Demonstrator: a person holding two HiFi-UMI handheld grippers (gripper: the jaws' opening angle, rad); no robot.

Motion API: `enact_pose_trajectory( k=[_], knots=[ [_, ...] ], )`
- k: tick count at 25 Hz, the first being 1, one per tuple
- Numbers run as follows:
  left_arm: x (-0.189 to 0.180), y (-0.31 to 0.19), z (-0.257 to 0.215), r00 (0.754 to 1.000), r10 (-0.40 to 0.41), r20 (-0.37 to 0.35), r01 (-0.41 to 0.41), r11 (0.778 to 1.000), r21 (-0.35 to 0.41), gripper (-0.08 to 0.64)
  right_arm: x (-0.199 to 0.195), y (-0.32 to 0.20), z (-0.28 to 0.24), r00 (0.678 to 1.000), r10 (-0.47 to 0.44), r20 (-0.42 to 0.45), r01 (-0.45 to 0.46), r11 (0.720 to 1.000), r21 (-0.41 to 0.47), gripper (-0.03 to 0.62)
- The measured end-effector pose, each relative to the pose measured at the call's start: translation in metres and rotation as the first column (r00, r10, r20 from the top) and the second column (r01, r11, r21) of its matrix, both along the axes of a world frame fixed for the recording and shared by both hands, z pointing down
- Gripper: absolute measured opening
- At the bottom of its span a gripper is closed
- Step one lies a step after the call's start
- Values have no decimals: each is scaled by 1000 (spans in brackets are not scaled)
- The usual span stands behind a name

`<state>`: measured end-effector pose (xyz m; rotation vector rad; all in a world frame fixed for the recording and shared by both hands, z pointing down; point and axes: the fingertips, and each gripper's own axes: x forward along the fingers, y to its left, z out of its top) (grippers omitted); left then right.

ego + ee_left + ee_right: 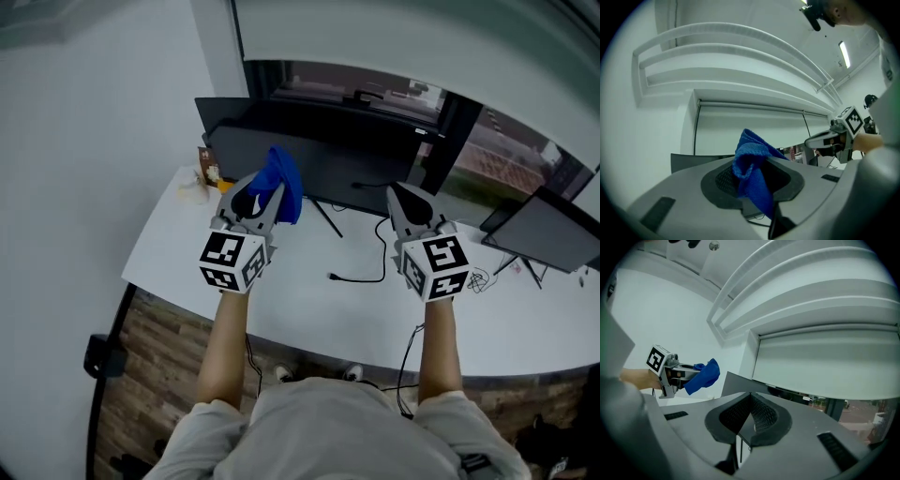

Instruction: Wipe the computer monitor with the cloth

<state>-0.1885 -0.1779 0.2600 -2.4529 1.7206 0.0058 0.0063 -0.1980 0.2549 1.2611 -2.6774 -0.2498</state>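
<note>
The left gripper (266, 197) has its fingers clamped on the blue cloth (284, 180) and holds it in the air before the dark monitor (356, 150) on the white desk (309, 300); the fingers of the right gripper (401, 192) are together, with nothing between them. The cloth is in hand, but the wiping seems not yet begun. In the head view the cloth overlaps the screen, so it is hard to say whether they touch
</note>
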Motion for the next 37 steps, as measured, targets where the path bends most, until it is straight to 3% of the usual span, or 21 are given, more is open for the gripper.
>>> enact_pose_trajectory(
  k=[6,11,20,30,37],
  knots=[
    [-36,43,12,997,-53,55,54,998,-19,137,-41,18,4,996,-79,-34,79,997,10,14],
    [-53,57,11,994,-90,62,90,996,2,138,-56,17,13,996,-83,-31,83,996,-14,14],
    [-54,55,17,994,-92,50,92,996,-1,138,-62,17,17,993,-80,-82,80,997,-7,14],
    [-45,54,22,988,-113,101,112,994,6,140,-61,18,25,992,-81,-92,80,997,-16,14],
    [-53,55,25,987,-139,76,139,990,2,140,-61,19,30,993,-79,-88,76,997,-30,14]
  ],
)
